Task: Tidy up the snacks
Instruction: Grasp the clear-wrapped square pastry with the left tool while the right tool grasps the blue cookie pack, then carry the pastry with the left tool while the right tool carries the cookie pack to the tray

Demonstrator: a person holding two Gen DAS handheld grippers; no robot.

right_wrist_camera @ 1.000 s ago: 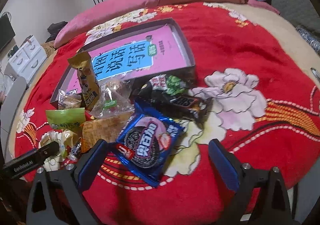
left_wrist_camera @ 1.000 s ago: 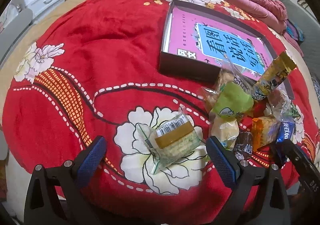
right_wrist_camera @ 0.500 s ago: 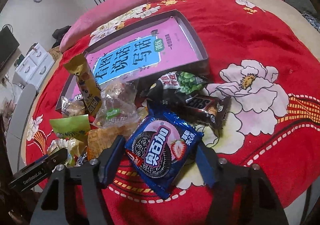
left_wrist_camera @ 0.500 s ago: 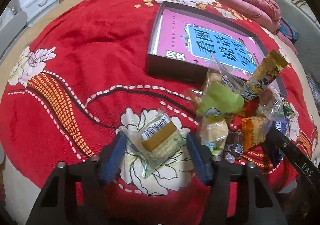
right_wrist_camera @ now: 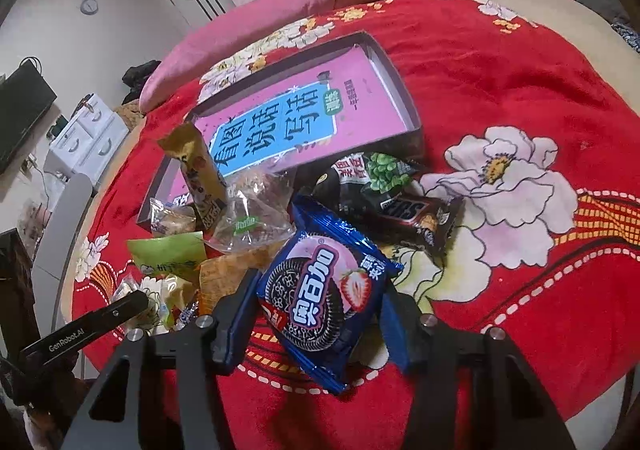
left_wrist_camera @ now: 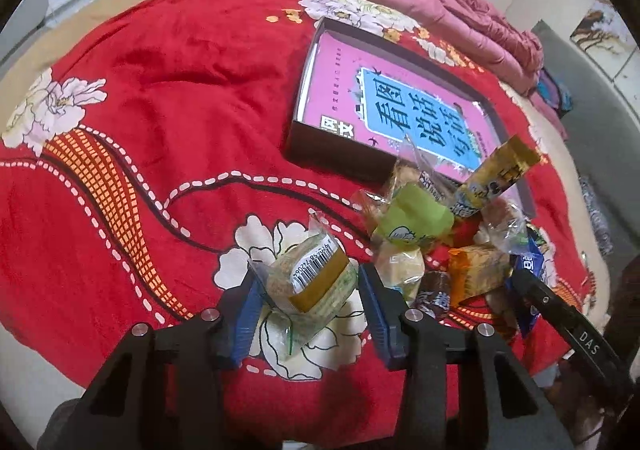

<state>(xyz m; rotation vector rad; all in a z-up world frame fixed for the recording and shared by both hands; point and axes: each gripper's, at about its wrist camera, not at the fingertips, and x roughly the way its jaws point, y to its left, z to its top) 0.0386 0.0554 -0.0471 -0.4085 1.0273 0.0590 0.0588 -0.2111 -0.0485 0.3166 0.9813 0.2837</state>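
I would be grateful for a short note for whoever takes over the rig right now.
Left tool: jaws have just been closing; pads now on the clear-wrapped cake with the barcode label, which has not left the red blanket.
Right tool: jaws also closing, pads on the blue strawberry cookie pack.
Remaining snacks, including the green packet, yellow stick pack and chocolate bar, sit piled beside the dark tray.
Done: nothing in the tray yet; it holds only a pink book.
Left: lift both, place them, then clear the pile.
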